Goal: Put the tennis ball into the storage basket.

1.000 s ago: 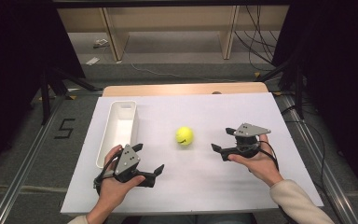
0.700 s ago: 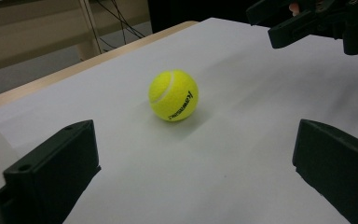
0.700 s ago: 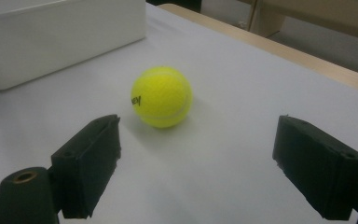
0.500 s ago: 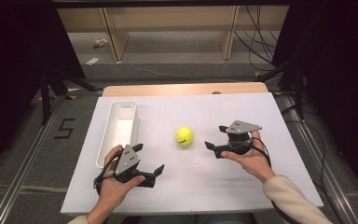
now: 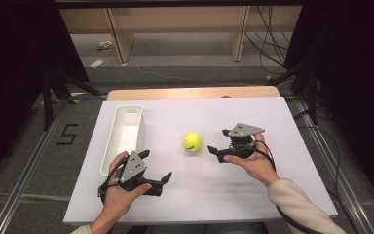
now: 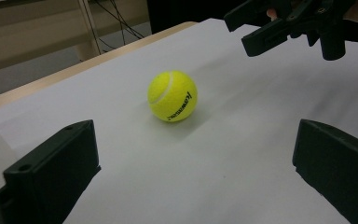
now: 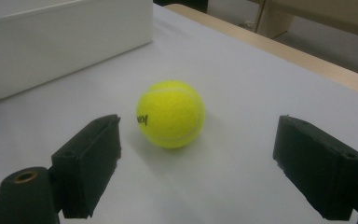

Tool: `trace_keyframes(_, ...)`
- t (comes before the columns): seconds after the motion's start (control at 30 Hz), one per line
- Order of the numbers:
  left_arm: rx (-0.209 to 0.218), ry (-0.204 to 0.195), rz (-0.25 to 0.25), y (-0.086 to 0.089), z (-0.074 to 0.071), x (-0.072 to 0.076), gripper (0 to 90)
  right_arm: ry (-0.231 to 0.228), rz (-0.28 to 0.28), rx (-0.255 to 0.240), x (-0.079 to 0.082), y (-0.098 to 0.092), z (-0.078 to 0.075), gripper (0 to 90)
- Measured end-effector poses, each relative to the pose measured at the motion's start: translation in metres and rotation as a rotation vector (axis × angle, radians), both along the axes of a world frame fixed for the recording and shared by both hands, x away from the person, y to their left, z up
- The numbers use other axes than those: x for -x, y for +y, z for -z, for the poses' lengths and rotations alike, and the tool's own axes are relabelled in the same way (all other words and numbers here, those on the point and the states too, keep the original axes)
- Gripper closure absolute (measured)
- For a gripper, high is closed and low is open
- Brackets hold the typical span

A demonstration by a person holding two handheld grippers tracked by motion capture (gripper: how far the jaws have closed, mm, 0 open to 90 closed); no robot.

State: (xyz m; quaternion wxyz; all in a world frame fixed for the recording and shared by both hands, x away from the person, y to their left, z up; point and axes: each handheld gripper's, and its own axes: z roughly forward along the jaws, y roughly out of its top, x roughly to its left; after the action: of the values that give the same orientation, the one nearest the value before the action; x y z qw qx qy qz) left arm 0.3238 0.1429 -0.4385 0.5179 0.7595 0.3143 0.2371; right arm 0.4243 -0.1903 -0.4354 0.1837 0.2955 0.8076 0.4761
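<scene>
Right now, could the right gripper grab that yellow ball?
Probably yes: the right gripper has its jaws open toward the tennis ball, with only bare white table between them.

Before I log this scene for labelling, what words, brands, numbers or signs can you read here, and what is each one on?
"5": black mark on the floor left of the table.
"Kawasaki" (likely; small and slanted): black print on the tennis ball, in the left gripper view.
"KEY"-like letters: partial print on the ball in the right gripper view, cut off by its curve.
White tray, left gripper and right gripper: no readable text.
</scene>
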Motion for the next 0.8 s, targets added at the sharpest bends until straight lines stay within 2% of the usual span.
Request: trace_keyframes(0.8,0.004,0.001,0.001,0.0,0.0,0.0,0.0,0.015,-0.014,0.017,-0.015,0.021,0.006,15.6)
